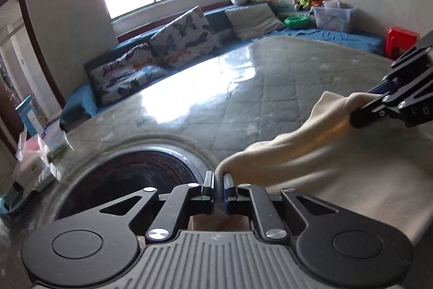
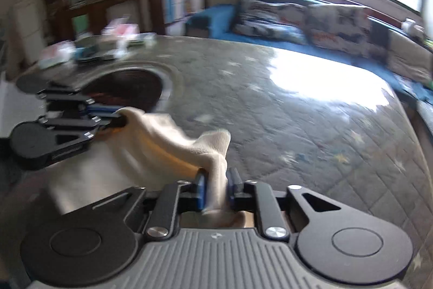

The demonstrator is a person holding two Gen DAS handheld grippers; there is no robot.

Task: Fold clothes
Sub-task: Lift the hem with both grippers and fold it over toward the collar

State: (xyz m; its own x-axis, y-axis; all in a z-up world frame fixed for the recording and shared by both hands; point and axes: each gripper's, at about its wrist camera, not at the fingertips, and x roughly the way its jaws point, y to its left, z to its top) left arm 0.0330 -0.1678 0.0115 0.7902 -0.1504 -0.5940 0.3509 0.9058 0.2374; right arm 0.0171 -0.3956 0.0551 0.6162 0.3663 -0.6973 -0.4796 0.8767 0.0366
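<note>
Left wrist view: one cream garment (image 1: 311, 153), two grippers, quilted table cover (image 1: 270, 88).
The left gripper (image 1: 219, 182) has its jaws nearly together, pinching a garment corner; the right gripper (image 1: 360, 115) clamps the other end, the cloth slung between them above the table. One clear plastic bin (image 1: 334, 16) by the wall holds blurred items. Four cushions (image 1: 186, 34) line the bench.

Right wrist view: same garment (image 2: 173, 137), both grippers.
The right gripper (image 2: 216, 183) grips bunched cloth between blue pads; the left gripper (image 2: 119, 118) pinches the far corner beside a dark round recess (image 2: 130, 85).
</note>
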